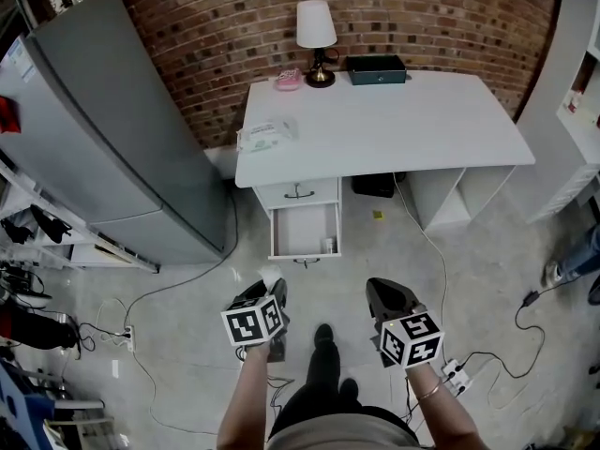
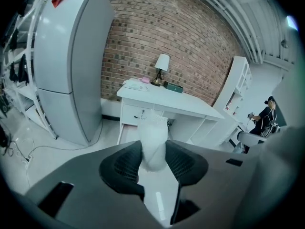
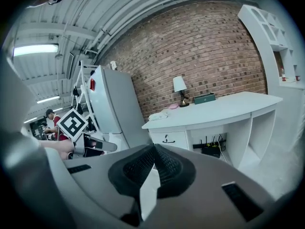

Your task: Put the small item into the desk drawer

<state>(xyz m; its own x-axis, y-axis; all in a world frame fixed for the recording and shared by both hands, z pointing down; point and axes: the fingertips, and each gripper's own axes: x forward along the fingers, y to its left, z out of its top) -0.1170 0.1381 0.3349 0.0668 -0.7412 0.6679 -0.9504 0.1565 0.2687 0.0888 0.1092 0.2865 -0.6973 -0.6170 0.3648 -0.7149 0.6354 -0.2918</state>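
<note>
The small item (image 1: 270,277), a crumpled white wad, sits clamped between the pads of my left gripper (image 1: 268,287); in the left gripper view the wad (image 2: 153,140) sticks up out of the left gripper (image 2: 153,155). My right gripper (image 1: 382,294) hangs beside it, and in its own view the right gripper (image 3: 153,160) is shut with nothing held. Ahead stands the white desk (image 1: 422,125), its lower drawer (image 1: 305,231) pulled open above the floor. Both grippers are over the floor, short of the drawer.
A grey fridge (image 1: 103,129) stands left of the desk. On the desktop are a lamp (image 1: 316,31), a dark box (image 1: 376,68), a pink object (image 1: 288,80) and a white packet (image 1: 267,134). Cables and a power strip (image 1: 457,371) lie on the floor; a white shelf unit (image 1: 577,92) is at right.
</note>
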